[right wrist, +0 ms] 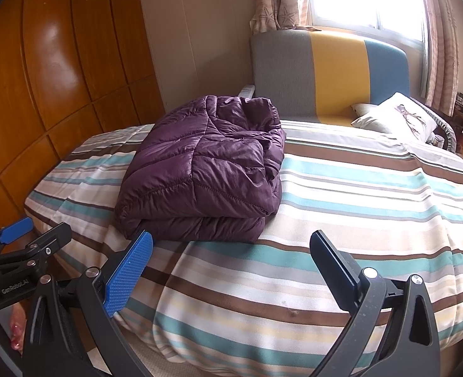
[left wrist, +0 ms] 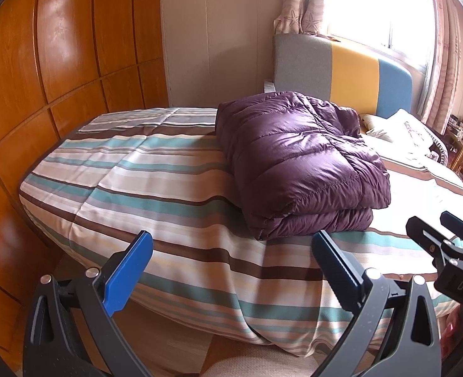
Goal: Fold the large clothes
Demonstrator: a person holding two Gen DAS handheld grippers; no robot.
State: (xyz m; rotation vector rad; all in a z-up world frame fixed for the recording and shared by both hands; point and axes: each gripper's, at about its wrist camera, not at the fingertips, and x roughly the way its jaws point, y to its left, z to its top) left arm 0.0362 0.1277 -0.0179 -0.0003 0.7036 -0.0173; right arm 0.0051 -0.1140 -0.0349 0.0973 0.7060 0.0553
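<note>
- My left gripper (left wrist: 231, 251) hangs wide open, empty, its base cut off by the frame edge.
- The folded purple jacket (left wrist: 300, 163) lies on the striped bed (left wrist: 156, 188), its underside hidden.
- My right gripper (right wrist: 231, 251) gapes wide, holding nothing.

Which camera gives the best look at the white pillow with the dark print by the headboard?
The right wrist view: the white printed pillow shows whole there, print readable, lying before the grey, yellow and blue headboard. The left wrist view shows it smaller, washed out by window glare near the edge.
</note>
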